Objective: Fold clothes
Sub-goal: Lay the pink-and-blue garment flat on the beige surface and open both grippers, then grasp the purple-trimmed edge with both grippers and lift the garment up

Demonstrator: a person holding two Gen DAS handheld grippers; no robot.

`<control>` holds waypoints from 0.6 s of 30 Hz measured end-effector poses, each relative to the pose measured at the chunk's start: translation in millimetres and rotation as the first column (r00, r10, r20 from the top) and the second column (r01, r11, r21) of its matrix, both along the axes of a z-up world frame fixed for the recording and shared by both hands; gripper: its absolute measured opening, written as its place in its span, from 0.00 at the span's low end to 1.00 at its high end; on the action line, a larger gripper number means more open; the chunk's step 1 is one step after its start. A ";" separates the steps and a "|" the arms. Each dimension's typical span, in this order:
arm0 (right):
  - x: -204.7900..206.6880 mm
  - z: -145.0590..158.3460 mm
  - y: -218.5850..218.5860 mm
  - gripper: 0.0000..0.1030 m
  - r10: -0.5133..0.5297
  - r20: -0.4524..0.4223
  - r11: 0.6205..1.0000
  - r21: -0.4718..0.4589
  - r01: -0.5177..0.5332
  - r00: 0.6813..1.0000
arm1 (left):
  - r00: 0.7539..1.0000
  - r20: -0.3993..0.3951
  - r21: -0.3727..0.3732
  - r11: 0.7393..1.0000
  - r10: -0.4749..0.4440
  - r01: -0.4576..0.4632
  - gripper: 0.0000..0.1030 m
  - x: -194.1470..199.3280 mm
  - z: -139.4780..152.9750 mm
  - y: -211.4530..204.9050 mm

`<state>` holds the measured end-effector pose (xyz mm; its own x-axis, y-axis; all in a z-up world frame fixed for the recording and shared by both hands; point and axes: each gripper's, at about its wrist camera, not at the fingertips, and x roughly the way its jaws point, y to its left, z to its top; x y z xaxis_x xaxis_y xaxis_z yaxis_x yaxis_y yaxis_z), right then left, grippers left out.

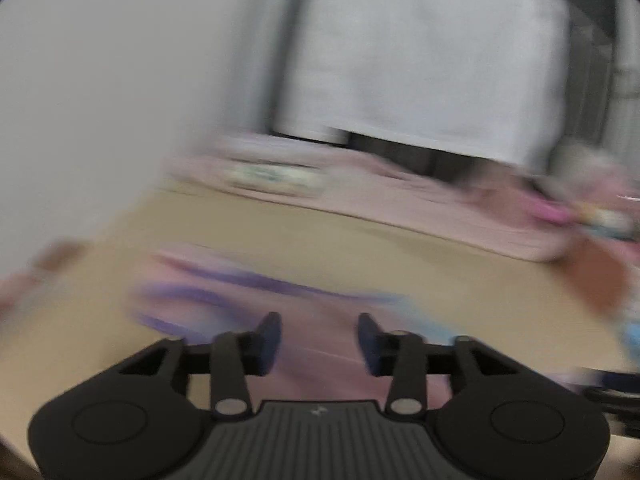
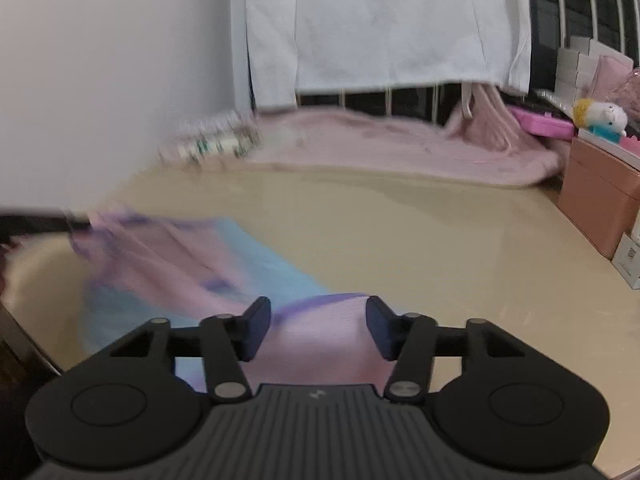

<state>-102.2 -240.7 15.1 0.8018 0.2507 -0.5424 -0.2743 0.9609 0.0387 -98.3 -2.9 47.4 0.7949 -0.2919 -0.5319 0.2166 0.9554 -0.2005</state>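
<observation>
A pink, purple and light-blue garment [image 2: 192, 268] lies on the beige table [image 2: 400, 232], spread from the left toward the near edge. In the blurred left wrist view the same garment [image 1: 224, 300] lies just ahead of my left gripper [image 1: 319, 334], which is open and empty above it. My right gripper [image 2: 318, 320] is open and empty, its fingers over the garment's near pink part. A dark bar-shaped object, perhaps the other gripper [image 2: 40, 222], is at the garment's far left corner; whether it touches the cloth is unclear.
A pink blanket [image 2: 400, 148] lies along the table's far side under a hanging white cloth [image 2: 380, 20]. A salmon box [image 2: 600, 200], a plush toy [image 2: 600, 118] and a pink case [image 2: 544, 124] stand at the right. A white wall [image 2: 100, 80] bounds the left.
</observation>
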 end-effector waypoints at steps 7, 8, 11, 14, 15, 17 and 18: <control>24.9 -15.6 23.0 0.47 0.031 -0.053 0.999 0.030 -0.029 0.998 | 0.989 -0.120 -0.081 0.993 -0.092 0.082 0.50 -21.1 -8.8 -26.4; 21.9 -12.5 17.6 0.50 0.044 -0.036 0.998 0.050 -0.042 0.998 | 0.982 -0.149 -0.094 0.991 -0.112 0.098 0.51 -21.4 -10.7 -31.3; 18.3 -4.7 -16.6 0.53 0.072 -0.018 0.991 0.113 -0.069 0.997 | 0.974 -0.172 -0.067 0.989 -0.145 0.135 0.52 -24.6 -18.5 -47.2; 35.2 -4.8 -42.7 0.53 0.108 -0.082 0.988 0.115 -0.099 0.991 | 0.977 -0.155 -0.004 0.989 -0.147 0.148 0.19 -24.8 -20.6 -59.5; 41.7 -5.7 -44.2 0.53 0.149 -0.107 0.984 0.119 -0.136 0.983 | 0.969 -0.175 -0.023 0.985 -0.175 0.174 0.03 -23.3 -21.6 -60.5; 54.7 -7.6 -47.2 0.52 0.229 -0.156 0.969 0.129 -0.210 0.961 | 0.959 -0.192 -0.081 0.977 -0.209 0.197 0.03 -24.3 -23.0 -59.1; 61.2 -8.6 -48.7 0.41 0.268 -0.180 0.960 0.136 -0.246 0.946 | 0.959 -0.188 -0.094 0.976 -0.210 0.195 0.02 -24.2 -22.0 -56.8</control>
<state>-41.0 -289.4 6.5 0.5838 0.5016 -0.6384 -0.4882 0.8452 0.2176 -122.4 -59.7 25.4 0.5974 -0.4802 -0.6423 0.3533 0.8766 -0.3268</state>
